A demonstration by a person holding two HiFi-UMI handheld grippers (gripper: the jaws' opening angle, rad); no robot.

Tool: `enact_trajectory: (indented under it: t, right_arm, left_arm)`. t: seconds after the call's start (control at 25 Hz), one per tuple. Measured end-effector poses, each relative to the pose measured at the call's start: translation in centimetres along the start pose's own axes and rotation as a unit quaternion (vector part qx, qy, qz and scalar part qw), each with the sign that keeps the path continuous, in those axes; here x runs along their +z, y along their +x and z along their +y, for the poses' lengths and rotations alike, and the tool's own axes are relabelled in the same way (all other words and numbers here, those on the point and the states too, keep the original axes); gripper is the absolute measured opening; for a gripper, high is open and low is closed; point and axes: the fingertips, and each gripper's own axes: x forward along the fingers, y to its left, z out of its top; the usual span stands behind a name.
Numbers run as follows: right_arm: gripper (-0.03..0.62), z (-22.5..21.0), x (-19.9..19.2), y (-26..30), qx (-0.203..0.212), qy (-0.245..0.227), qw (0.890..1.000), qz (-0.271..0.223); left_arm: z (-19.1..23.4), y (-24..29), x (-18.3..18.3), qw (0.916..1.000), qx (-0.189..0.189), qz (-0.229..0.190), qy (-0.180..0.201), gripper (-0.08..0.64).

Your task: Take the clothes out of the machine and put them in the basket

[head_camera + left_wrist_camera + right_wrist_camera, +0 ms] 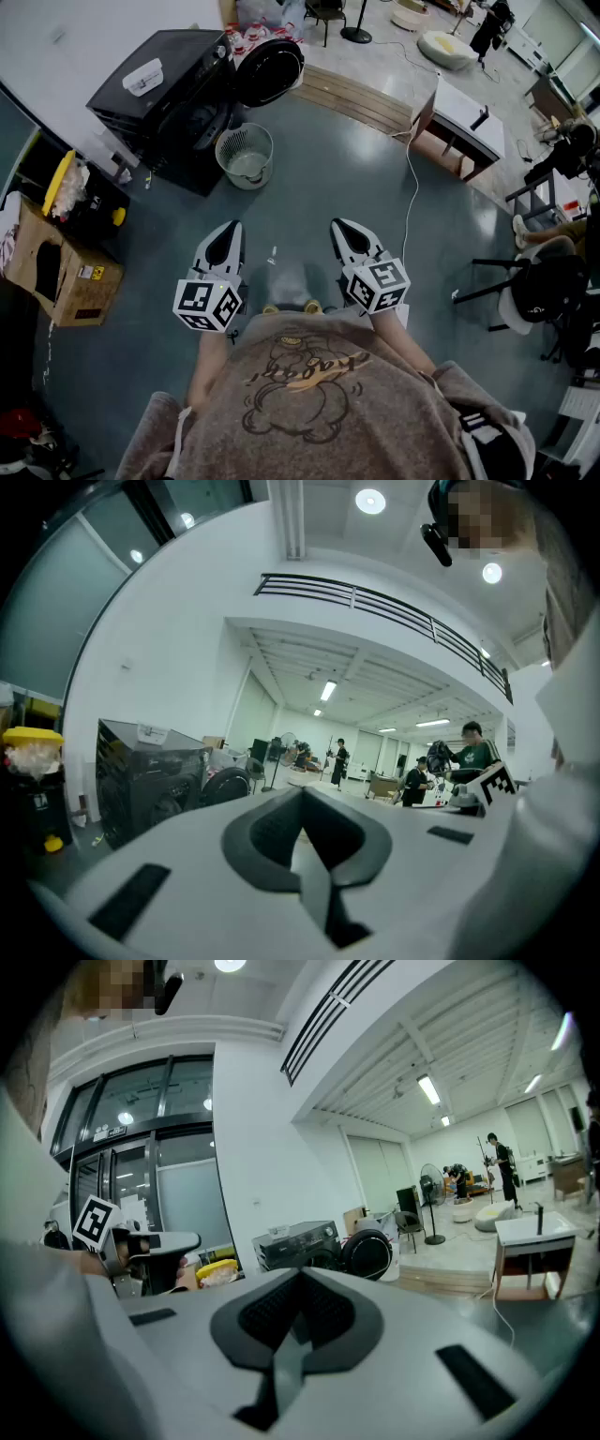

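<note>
Basket point(245, 155): round, pale, on the grey-green floor point(356, 187) just in front of the black machine point(169, 89), whose door point(270, 70) is open. Contents of both unclear. Cardboard box point(61, 272): at left. Left gripper point(232, 228), right gripper point(339, 226): fingers closed together, empty, well apart from the machine.

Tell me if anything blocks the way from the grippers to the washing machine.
Nothing visible does. Open floor lies between the left gripper, the right gripper and the washing machine. Only the basket stands near that path, on the floor just in front of the machine, by its open door.
</note>
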Motion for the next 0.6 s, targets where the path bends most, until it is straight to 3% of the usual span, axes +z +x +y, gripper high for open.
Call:
enact_trajectory:
  t: [0.6]
  right_arm:
    - [-0.006,0.1,0.2,0.8,-0.025,0.018,0.999,-0.016]
  left_arm:
    - [1.3,0.9,-0.5,0.9998,-0.02,0.01,0.003,0.005]
